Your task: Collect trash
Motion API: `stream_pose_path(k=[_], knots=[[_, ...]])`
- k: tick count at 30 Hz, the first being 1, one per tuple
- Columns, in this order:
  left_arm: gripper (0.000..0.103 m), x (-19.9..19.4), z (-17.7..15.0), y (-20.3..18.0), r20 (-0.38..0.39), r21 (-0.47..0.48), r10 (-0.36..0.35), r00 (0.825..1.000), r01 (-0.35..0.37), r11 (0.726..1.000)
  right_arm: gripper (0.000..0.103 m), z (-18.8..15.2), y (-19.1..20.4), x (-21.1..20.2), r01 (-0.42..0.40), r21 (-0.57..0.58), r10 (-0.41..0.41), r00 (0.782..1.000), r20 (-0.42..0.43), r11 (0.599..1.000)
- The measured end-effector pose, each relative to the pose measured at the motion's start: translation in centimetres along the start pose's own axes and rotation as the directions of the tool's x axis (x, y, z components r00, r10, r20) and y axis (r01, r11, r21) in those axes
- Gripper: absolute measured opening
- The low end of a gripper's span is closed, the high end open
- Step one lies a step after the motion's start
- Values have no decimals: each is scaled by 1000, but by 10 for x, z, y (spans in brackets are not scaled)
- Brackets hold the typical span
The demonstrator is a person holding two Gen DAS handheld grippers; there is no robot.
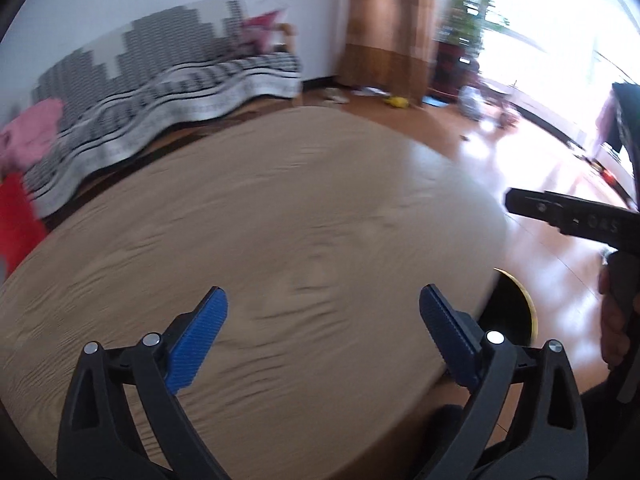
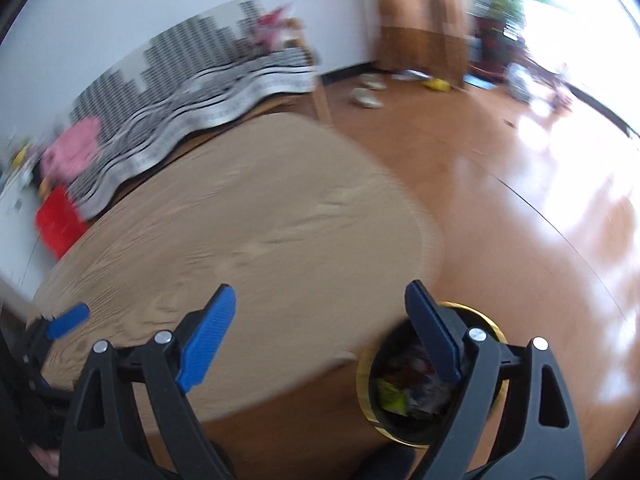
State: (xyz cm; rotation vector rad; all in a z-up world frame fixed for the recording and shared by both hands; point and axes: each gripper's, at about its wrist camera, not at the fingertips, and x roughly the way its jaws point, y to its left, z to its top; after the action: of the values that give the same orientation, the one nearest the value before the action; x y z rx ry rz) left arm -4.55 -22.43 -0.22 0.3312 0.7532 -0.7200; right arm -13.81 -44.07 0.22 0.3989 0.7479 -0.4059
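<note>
Trash (image 2: 408,388) fills the bin (image 2: 366,384); both hand-held grippers gape empty.

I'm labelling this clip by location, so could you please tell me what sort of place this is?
Most likely a home living room: a sofa draped in a black-and-white patterned cover, a round light-wood table, brown floor-length curtains beside a bright window, and a glossy wooden floor.

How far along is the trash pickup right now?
Mostly done, it seems: the bin beside the table already holds wrappers, and no trash shows on the tabletop. Nothing is in hand; the left claw and right claw are both open and empty. Possibly left: scattered items on the far floor, too blurred to identify.
</note>
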Motion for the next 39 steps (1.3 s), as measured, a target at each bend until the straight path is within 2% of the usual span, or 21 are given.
stream_pose_path(k=[3,6,10,14,19,24,39], knots=[[94,-23,-13,66,4,-107,142,990,-141,984,84,6,67,16,-79,-95,77,997,-19,992],[94,-41,-27,115,-8,-200,222,975,-219,955,84,6,129,30,-143,-191,138,990,-43,971],[94,-56,-45,167,-34,-291,310,950,-307,906,84,0,202,50,-211,-284,193,977,-91,935],[94,-65,-56,199,-55,-338,350,935,-348,874,84,-9,252,59,-252,-351,227,968,-112,902],[94,-68,-66,225,-65,-363,367,928,-364,858,84,-14,280,64,-281,-372,248,959,-134,885],[94,-67,-71,232,-70,-372,364,929,-363,854,84,-20,289,61,-288,-380,255,957,-135,879],[94,-60,-70,229,-73,-367,361,930,-361,857,84,-24,279,60,-283,-374,249,959,-138,883]])
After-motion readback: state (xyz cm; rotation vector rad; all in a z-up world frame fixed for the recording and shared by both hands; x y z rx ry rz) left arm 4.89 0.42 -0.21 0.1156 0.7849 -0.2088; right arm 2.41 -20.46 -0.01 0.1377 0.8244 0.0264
